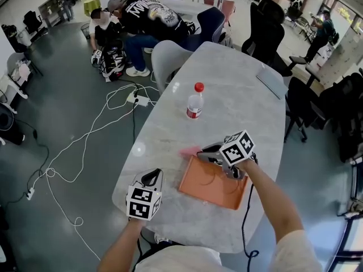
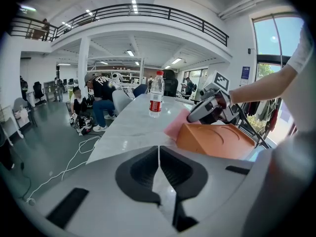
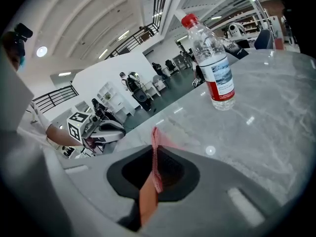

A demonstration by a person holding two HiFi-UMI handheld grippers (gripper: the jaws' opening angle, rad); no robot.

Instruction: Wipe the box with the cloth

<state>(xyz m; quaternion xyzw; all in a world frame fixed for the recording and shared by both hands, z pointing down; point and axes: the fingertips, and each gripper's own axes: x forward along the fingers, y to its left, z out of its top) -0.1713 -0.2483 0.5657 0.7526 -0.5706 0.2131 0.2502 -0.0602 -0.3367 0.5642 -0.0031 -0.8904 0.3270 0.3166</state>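
— Surface?
— Grey-white marbled table [image 1: 227,78], rounded ends.
— Items on it?
— One clear water bottle [image 1: 195,102], red cap, upright. One orange box [image 1: 212,185], near edge. One pink cloth [image 1: 189,151] at its corner. One flat grey slab [image 1: 271,81], far side.

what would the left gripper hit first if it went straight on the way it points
Probably the bottle, dead ahead of the left gripper across the table; the box lies off to the right. Depth is unclear.

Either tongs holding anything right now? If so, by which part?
Right tongs pinch the pink cloth by one edge. Left tongs are shut on nothing.
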